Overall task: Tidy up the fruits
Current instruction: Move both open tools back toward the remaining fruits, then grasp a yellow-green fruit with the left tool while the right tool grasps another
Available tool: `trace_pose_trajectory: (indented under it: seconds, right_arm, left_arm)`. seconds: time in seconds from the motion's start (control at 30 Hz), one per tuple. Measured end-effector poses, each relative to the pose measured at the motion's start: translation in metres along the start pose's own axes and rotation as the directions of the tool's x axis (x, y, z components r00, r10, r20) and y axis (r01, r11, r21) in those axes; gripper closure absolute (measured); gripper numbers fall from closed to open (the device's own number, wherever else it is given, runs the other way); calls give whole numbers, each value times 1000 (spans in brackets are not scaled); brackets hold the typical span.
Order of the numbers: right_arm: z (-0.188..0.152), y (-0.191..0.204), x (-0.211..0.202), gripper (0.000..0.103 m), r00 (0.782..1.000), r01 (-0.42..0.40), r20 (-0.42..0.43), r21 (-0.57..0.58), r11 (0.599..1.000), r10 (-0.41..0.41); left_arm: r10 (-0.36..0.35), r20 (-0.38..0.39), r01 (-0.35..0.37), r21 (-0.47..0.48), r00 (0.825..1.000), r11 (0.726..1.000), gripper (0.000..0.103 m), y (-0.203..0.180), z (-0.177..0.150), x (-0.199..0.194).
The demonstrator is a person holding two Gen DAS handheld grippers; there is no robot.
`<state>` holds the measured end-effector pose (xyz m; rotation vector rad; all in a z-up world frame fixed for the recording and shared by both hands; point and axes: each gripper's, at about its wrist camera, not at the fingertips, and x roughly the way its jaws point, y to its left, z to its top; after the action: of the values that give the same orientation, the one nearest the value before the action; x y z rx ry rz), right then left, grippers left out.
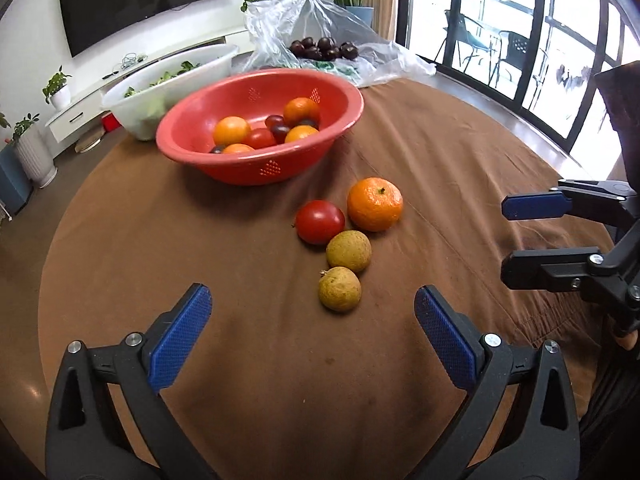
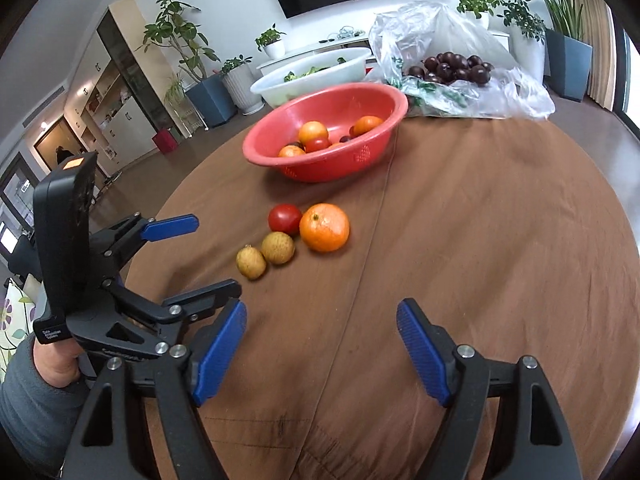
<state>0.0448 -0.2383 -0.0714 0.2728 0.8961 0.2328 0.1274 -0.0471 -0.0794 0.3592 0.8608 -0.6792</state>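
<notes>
We read one small white label on left gripper [image 2: 218,250] handle body; print too tiny to make out.

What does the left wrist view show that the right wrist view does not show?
Only the left wrist view: tall windows with chairs outside. Only the right wrist view: a hand in a grey sleeve and wall cupboards. Both: the red bowl of fruit, a loose orange, a tomato, two small brown fruits, a plastic bag, and both grippers with jaws open and empty.
</notes>
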Motion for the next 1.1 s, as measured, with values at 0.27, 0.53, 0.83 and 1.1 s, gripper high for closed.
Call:
trace_pose_trajectory:
  seconds: [0.27, 0.53, 0.83, 1.1]
  right_arm:
    - [1, -9, -1, 23, 1000, 6, 11, 29, 1000, -7]
    - [-1, -12, 0, 24, 1000, 14, 6, 40, 999, -14]
    - [1, -12, 4, 25, 1000, 18, -5, 51, 999, -18]
    - [6, -1, 11, 27, 1000, 13, -11, 31, 999, -12]
  left_arm:
    - [-34, -35, 34, -2, 999, 999, 30, 1, 3, 14]
    - [-52, -53, 53, 4, 997, 999, 61, -3, 8, 23]
    - [-61, -65, 62, 14, 996, 998, 70, -8, 6, 28]
    - [-74, -54, 73, -15, 996, 997, 79, -2, 4, 28]
